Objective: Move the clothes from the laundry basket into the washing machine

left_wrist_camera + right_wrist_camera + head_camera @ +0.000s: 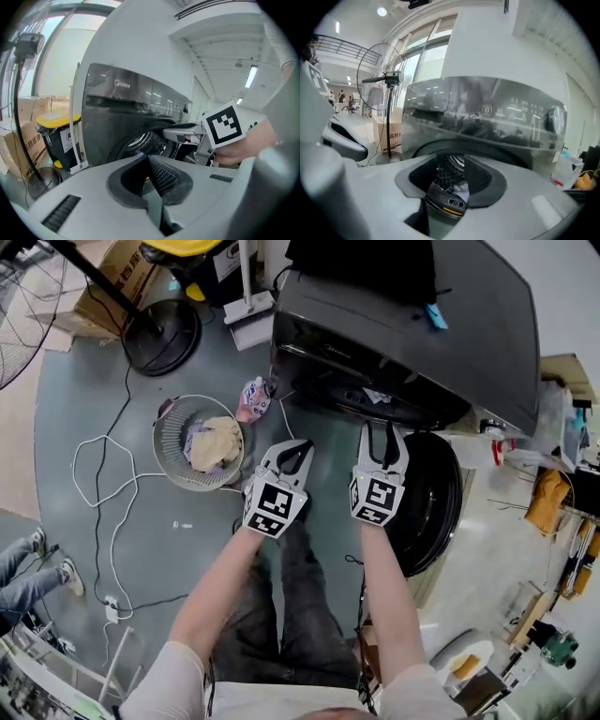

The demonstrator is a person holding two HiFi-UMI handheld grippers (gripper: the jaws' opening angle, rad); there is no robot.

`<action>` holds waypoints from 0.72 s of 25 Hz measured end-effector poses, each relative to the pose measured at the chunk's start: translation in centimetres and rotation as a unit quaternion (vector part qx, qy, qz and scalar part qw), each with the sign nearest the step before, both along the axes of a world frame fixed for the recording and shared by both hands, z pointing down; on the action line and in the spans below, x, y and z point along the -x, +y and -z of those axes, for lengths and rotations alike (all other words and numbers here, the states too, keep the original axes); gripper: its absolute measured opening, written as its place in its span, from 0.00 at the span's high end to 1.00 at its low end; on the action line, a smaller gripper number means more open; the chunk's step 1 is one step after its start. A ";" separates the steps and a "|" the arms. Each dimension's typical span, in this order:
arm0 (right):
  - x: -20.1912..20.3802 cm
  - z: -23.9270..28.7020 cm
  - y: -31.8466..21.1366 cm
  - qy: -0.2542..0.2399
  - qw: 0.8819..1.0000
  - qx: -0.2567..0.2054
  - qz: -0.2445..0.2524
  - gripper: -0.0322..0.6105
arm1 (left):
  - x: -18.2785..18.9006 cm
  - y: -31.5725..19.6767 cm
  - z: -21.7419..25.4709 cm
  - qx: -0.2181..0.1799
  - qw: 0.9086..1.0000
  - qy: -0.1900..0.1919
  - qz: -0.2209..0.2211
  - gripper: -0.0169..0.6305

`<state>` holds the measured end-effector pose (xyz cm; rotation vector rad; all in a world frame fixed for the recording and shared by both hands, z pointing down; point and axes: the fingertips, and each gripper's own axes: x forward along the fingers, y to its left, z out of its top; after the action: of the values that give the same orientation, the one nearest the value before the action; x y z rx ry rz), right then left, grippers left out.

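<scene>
**Clothes in the laundry basket, both tools at the washing machine**

Crumpled beige and lavender cloth fills the round, ribbed plastic basket on the grey floor, off the glossy dark machine's left front corner. The left gripper, just right of the basket in the head view, has its ribbed pads tip to tip, empty. The right gripper faces the perforated drum, jaws narrowly parted, gripping nothing.

Washing machine glossy, smooth; laundry basket perforated plastic; clothes crumpled cloth.
</scene>
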<state>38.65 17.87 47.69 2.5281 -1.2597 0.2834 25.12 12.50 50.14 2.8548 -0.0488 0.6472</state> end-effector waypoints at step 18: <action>14.5 35.4 8.7 0.020 0.999 -0.032 0.034 0.82 | 11.8 4.9 35.7 -0.037 0.997 0.035 -0.050 0.96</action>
<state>24.17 26.57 12.28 2.5238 -1.3570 0.1785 13.29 17.40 14.46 2.9643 0.0842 0.5752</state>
